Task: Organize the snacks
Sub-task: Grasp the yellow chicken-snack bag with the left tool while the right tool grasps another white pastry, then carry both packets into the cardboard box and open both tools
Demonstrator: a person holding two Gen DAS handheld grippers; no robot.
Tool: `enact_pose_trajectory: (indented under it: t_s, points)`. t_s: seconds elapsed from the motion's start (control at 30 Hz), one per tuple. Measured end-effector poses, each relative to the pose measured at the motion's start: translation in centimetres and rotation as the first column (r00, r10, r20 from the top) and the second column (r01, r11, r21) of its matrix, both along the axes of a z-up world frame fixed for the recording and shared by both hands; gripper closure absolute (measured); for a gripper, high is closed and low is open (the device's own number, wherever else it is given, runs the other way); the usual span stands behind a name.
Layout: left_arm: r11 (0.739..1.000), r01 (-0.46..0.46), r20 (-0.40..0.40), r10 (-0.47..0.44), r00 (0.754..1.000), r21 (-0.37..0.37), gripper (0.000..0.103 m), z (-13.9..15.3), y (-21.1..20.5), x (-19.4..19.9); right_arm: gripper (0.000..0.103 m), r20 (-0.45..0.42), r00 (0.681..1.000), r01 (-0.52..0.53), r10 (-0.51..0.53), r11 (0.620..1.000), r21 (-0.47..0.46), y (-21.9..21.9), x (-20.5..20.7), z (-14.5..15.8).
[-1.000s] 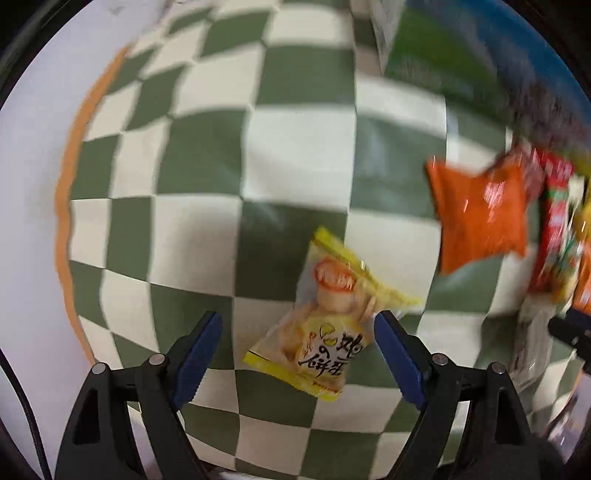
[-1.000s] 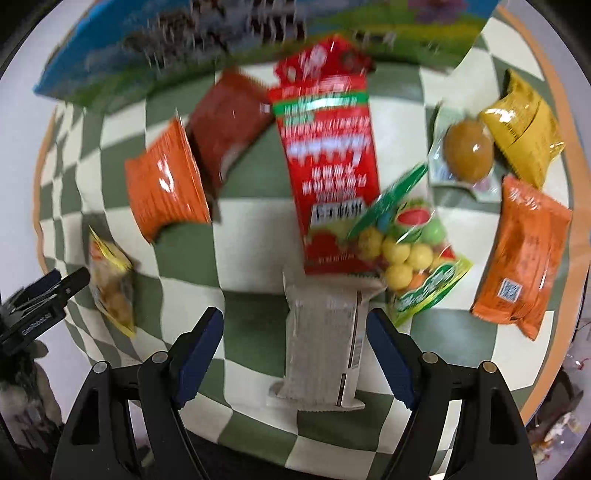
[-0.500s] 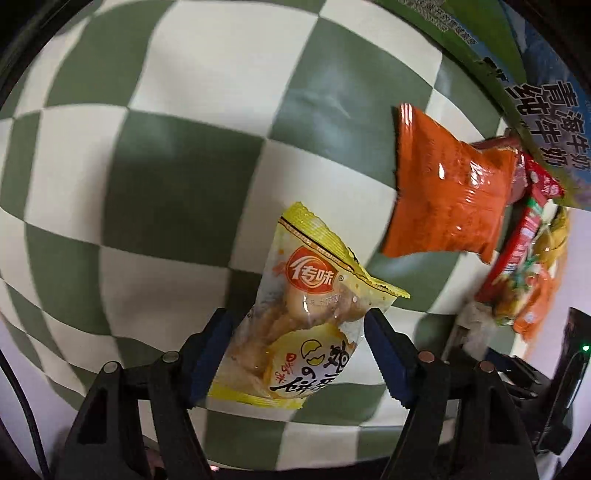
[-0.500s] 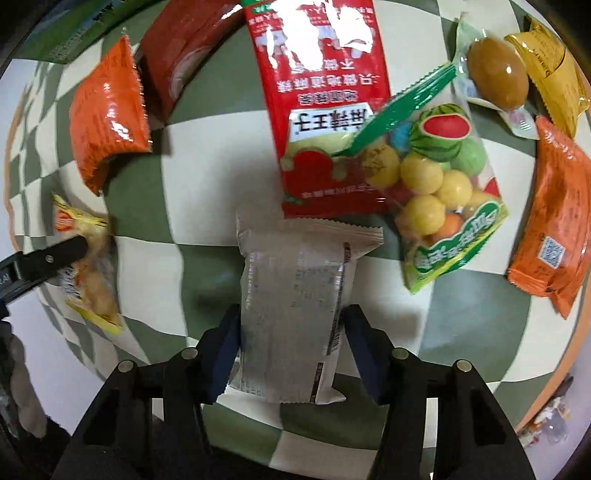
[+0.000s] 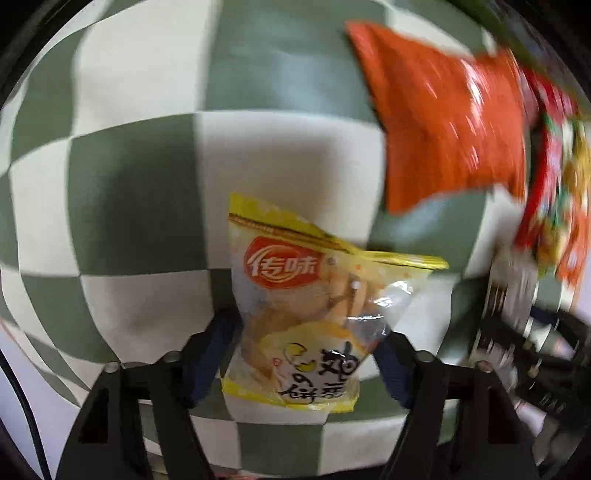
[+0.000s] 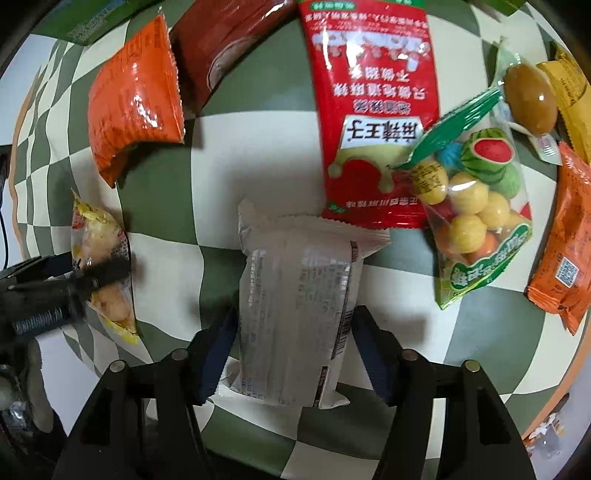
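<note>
My left gripper is shut on a yellow egg-biscuit packet, pinched between the blue pads over the green-and-white checked cloth. The same packet and the left fingers show at the left of the right wrist view. My right gripper is shut on a grey-white wrapped snack that lies lengthwise between the pads. The snack's far end touches a long red packet.
An orange packet lies beyond the yellow one. A dark red packet, a bag of fruit-shaped candies, a sealed brown egg, a yellow packet and an orange packet lie on the cloth. A green box stands at the back.
Both grippers came down over their packets and closed on them. The left pads now squeeze the yellow packet; the right pads squeeze the grey-white snack.
</note>
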State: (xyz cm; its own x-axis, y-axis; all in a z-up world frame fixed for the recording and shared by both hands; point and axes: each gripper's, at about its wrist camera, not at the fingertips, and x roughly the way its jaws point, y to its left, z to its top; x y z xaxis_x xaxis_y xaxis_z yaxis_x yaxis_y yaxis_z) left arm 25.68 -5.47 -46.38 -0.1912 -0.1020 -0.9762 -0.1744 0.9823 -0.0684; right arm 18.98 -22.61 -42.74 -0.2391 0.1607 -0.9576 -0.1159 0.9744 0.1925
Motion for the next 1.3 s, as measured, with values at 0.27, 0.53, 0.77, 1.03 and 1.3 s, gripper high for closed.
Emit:
enact_pose_trajectory:
  t_s: [0.27, 0.53, 0.77, 1.03, 1.3]
  points:
    - [0.993, -0.116, 0.014, 0.116, 0.993, -0.024, 0.041, -0.7, 0.8, 0.0, 0.04, 0.011, 1.0, 0.01, -0.01, 1.0, 0.02, 0.1, -0.4, 0.2]
    - [0.99, -0.136, 0.113, 0.13, 0.985, 0.045, 0.06, 1.0, -0.8, -1.4, 0.046, 0.043, 0.999, 0.005, -0.006, 1.0, 0.001, 0.4, 0.2, 0.5]
    - [0.992, -0.127, 0.176, 0.124, 0.977, 0.006, 0.061, 4.7, -3.3, -1.1, 0.046, 0.158, 0.987, -0.021, 0.01, 0.997, 0.068, 0.4, 0.4, 4.0]
    - [0.989, -0.096, 0.326, 0.129, 0.936, -0.115, 0.061, 13.0, -6.0, 0.7, 0.046, 0.317, 0.948, -0.022, -0.034, 0.985, 0.171, -0.7, 3.5, 12.8]
    - [0.992, 0.017, 0.494, 0.049, 0.868, -0.128, 0.061, 22.6, -5.2, 9.4, 0.046, 0.509, 0.853, 0.002, -0.112, 0.977, 0.212, -4.2, 12.2, 23.7]
